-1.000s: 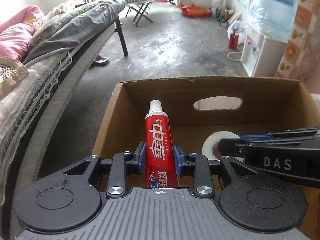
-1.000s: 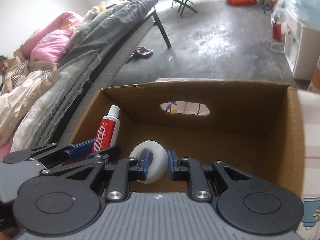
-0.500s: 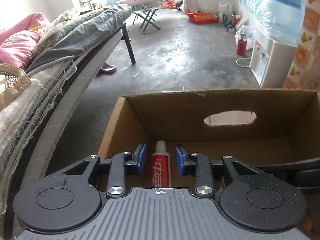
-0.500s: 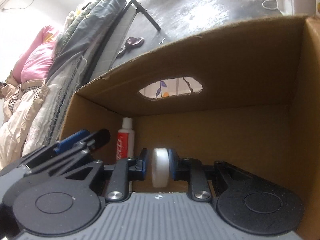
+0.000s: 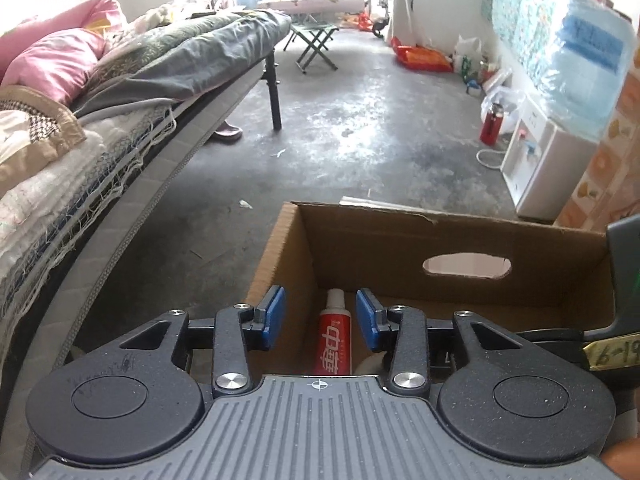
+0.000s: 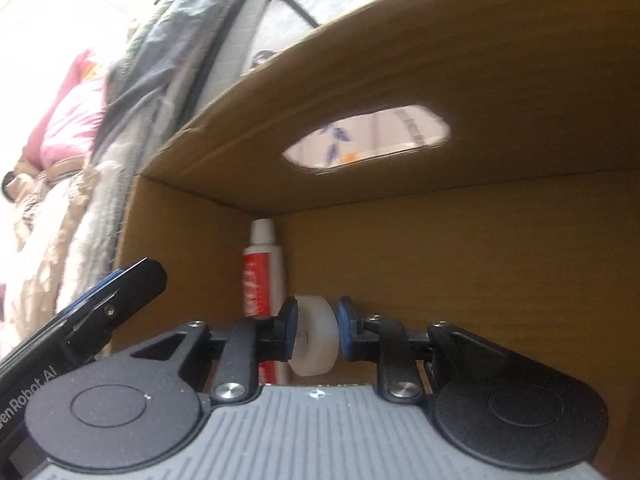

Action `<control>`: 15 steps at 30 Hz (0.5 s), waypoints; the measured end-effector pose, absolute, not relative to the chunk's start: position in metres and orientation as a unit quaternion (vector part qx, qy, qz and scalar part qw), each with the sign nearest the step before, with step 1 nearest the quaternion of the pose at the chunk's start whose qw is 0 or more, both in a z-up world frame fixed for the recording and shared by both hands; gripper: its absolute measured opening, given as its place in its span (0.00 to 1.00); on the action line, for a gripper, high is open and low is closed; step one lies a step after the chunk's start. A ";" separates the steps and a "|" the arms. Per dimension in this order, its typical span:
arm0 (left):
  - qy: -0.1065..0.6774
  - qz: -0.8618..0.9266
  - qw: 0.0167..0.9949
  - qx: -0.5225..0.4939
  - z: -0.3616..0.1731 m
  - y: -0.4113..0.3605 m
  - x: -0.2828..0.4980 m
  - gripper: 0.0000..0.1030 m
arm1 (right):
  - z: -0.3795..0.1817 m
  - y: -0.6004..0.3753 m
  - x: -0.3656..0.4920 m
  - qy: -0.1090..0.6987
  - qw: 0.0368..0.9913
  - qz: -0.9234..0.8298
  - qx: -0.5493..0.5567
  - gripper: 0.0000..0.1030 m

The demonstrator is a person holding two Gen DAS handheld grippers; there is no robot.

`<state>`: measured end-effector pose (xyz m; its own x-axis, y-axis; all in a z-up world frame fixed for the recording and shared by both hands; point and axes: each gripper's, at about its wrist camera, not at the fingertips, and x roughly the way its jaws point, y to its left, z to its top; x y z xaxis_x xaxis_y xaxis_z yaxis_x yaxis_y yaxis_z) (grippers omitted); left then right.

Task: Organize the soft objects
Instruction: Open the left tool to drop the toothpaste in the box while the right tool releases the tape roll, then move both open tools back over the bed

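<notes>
A red toothpaste tube (image 5: 334,336) with a white cap lies on the floor of the brown cardboard box (image 5: 472,236), near its left wall. My left gripper (image 5: 320,323) hangs above the tube; its jaws are opening and the blue pads stand clear of it on both sides. In the right wrist view the same tube (image 6: 262,276) lies in the box's far left corner. My right gripper (image 6: 317,334) is low inside the box (image 6: 480,80), shut on a white tape roll (image 6: 313,338) held edge-on. The left gripper's fingers (image 6: 108,300) show at that view's left.
A bed (image 5: 120,92) piled with pink and grey bedding runs along the left. Bare concrete floor (image 5: 360,120) lies beyond the box. A white water dispenser (image 5: 544,168) with a blue bottle stands at the right wall, a folding stool (image 5: 316,44) further back.
The left gripper let go of the toothpaste, which dropped onto the box floor, then rose with its jaws widening. The right gripper sank deep into the box with the tape roll, rolling it edge-on.
</notes>
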<state>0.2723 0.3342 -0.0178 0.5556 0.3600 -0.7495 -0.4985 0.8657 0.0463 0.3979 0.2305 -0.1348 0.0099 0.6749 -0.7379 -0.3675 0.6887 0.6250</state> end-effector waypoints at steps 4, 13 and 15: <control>0.396 0.245 0.880 -0.094 -0.014 0.332 0.266 0.43 | -0.116 0.229 0.392 0.566 0.727 0.375 0.103 0.32; 0.368 0.220 0.898 -0.098 0.027 0.304 0.234 0.63 | -0.028 0.164 0.350 0.465 0.782 0.407 0.078 0.51; 0.357 0.208 0.905 -0.099 0.040 0.294 0.220 0.67 | -0.008 0.137 0.335 0.442 0.792 0.415 0.078 0.51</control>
